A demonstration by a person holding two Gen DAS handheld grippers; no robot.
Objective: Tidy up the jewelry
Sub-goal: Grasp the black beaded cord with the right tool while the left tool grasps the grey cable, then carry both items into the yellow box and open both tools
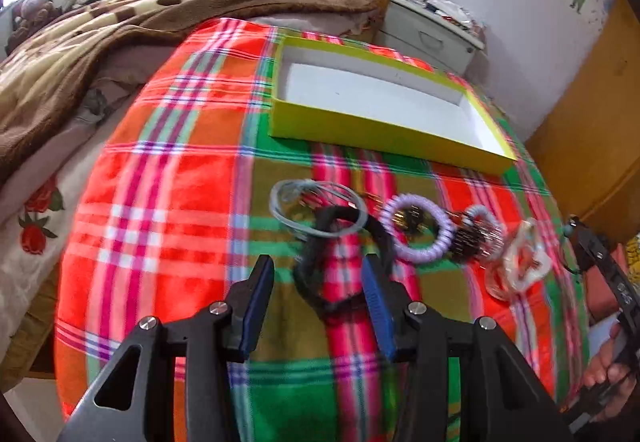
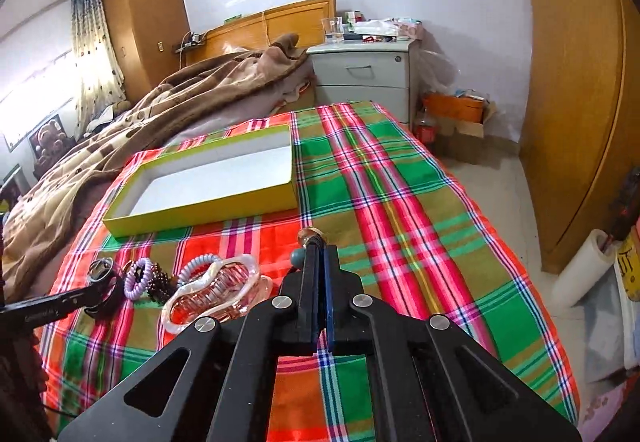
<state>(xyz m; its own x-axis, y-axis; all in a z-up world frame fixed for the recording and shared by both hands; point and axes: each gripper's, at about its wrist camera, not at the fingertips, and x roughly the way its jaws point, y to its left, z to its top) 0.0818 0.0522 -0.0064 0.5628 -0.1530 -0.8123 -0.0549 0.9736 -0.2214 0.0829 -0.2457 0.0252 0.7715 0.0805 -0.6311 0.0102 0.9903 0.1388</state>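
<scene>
The left wrist view alone shows the left gripper (image 1: pixel 318 278) with jaws spread over a black band (image 1: pixel 340 262), beside a grey ring (image 1: pixel 320 210), a lilac coil (image 1: pixel 416 228) and a clear clip (image 1: pixel 520 262). The right wrist view alone shows the right gripper (image 2: pixel 318 254) pressed together on a dark cord carrying beads (image 2: pixel 306 242). The yellow box (image 2: pixel 200 208), white inside, sits beyond the jewelry on a plaid cloth (image 2: pixel 400 202). A brown blanket (image 2: pixel 140 122), a nightstand (image 2: pixel 368 82) and a wardrobe (image 2: pixel 572 82) surround it.
</scene>
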